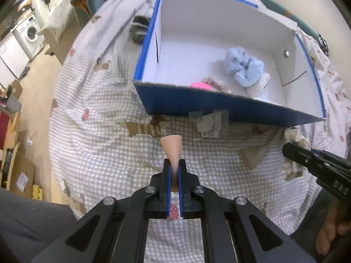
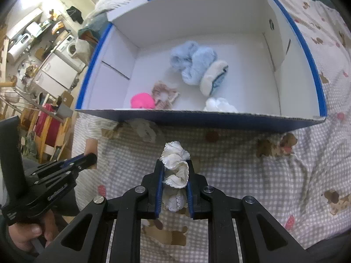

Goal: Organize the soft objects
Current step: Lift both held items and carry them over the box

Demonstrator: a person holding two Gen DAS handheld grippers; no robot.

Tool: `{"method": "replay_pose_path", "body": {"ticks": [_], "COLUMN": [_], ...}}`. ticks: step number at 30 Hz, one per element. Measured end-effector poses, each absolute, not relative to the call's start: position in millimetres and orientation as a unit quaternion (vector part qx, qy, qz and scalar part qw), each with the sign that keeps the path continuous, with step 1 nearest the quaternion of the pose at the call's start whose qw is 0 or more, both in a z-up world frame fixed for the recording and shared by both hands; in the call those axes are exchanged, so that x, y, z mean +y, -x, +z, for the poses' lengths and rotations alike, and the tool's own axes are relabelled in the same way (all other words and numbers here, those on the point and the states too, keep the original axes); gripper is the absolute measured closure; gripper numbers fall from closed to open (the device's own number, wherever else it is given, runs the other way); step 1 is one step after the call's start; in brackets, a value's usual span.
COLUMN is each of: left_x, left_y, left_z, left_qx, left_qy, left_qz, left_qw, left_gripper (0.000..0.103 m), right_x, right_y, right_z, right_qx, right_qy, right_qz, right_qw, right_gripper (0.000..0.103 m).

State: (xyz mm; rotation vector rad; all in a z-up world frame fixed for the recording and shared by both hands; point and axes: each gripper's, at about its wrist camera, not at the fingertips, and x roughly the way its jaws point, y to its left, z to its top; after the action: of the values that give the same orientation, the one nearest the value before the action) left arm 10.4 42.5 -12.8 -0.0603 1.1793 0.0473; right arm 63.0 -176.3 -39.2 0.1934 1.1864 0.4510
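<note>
left tongs [image 1: 174,164] clamp a peach cloth [image 1: 171,146], right tongs [image 2: 174,171] a cream scrunchie [image 2: 176,168], over the checked bedsheet [image 1: 105,135].

Bed in checked sheet [image 2: 241,171]; blue-and-white box [image 2: 197,118] on it, grey slipper [image 1: 138,29] beside

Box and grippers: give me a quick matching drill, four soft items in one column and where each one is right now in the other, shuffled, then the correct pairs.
Items:
1. cream ruffled scrunchie
2. peach-coloured soft piece
3. light blue fluffy item
4. pink ball

Places:
A. inside the blue box, near the middle of its floor
B. pinched between the fingers of the left gripper
C. inside the box, against its near wall
D. held between the fingers of the right gripper

Pairs: 1-D, 2-B, 3-A, 4-C
</note>
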Motion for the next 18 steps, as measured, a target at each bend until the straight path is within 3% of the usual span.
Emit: {"method": "replay_pose_path", "body": {"ticks": [10, 18], "left_x": [25, 8], "left_y": [-16, -42], "left_z": [42, 50], "left_qx": [0.524, 0.507], "left_qy": [0.015, -0.019], "left_qz": [0.015, -0.016], "left_qw": [0.852, 0.861], "left_gripper": [0.098, 0.098], "right_x": [-195, -202], "right_y": [-48, -49], "right_z": [-5, 11], "right_qx": [0.506, 0.483], "right_qy": [-0.129, -0.152], "right_qz": [0.232, 0.241], "right_qw": [0.821, 0.828], "right_gripper": [0.083, 0.083]}}
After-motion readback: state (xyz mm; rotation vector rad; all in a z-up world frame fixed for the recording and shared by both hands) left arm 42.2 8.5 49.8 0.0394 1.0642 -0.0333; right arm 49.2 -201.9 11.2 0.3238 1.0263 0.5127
